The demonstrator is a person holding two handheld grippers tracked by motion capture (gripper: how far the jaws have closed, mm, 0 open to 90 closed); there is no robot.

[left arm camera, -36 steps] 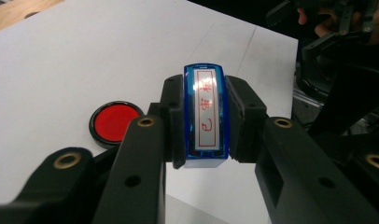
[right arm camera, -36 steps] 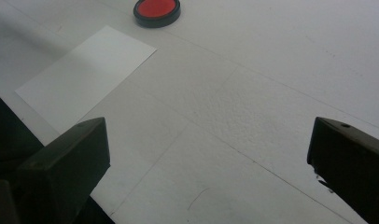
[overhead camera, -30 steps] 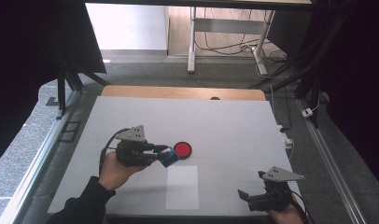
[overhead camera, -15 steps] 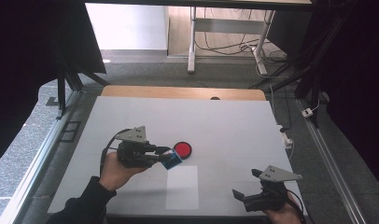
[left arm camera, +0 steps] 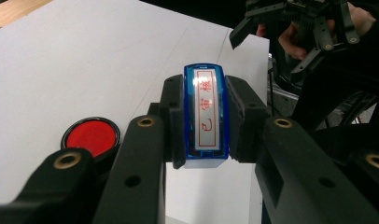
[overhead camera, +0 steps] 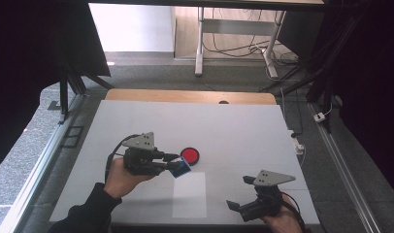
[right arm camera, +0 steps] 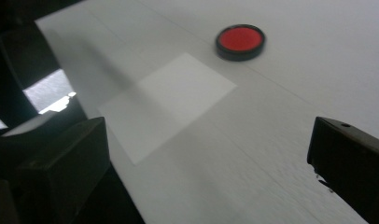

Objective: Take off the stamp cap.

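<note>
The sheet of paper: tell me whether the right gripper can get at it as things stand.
Probably yes. The right gripper stands open just beside the paper, with bare table between; the left gripper, shut on the blue stamp, is off it.

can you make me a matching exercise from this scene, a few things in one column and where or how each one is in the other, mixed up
Column one:
1. blue rectangular stamp with red characters
2. round red ink pad in a black case
3. white square sheet of paper
4. right gripper

Column two:
A. lies flat on the table's near part, nothing on it
B. clamped between the left gripper's jaws
C. jaws apart, nothing between them
D. sits on the table just beyond the held stamp

Pairs: 1-B, 2-D, 3-A, 4-C
</note>
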